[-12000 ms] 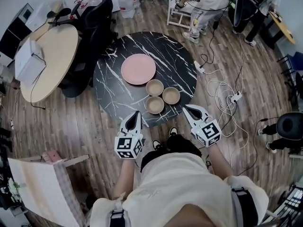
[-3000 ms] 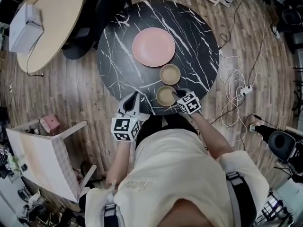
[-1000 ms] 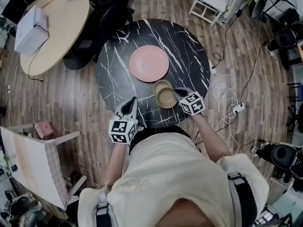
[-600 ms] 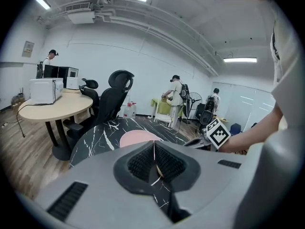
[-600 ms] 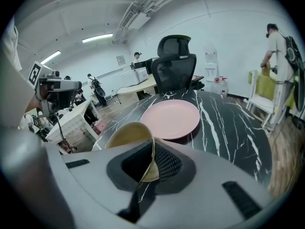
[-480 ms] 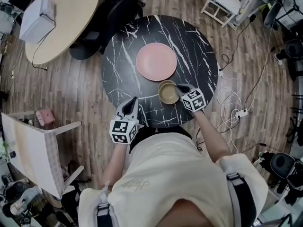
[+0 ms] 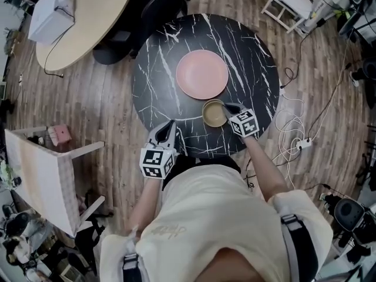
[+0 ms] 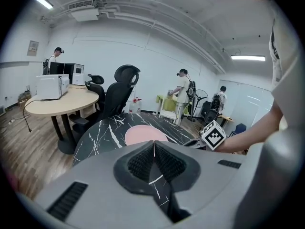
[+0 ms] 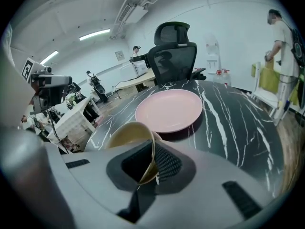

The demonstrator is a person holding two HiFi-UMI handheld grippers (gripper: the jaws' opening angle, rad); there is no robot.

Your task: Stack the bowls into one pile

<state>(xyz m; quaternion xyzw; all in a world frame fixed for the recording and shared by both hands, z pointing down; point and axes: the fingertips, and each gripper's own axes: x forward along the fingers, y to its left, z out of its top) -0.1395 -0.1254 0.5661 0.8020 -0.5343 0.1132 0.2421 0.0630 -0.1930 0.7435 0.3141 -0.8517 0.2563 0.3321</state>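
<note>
One pile of tan bowls (image 7: 214, 113) stands on the black marble table (image 7: 158, 75), just in front of the pink plate (image 7: 202, 74). My right gripper (image 7: 230, 108) is shut on the right rim of the top bowl (image 9: 125, 133); in the right gripper view the rim runs between the pads, and another bowl's edge shows just beneath it. My left gripper (image 7: 168, 129) hovers at the table's near edge, left of the pile, shut with nothing in it. In the left gripper view its jaws (image 8: 153, 147) meet, with the plate (image 8: 143, 134) beyond them.
A beige round table (image 7: 82, 16) with a white box and a black office chair (image 7: 126, 37) stand beyond the marble table's left side. A pale chair (image 7: 47, 169) is at my left. Cables and a power strip (image 7: 302, 140) lie on the floor to the right.
My right gripper has carried its bowl away from me and down, so the two offset bowls now read as one pile. The left gripper has barely moved.
</note>
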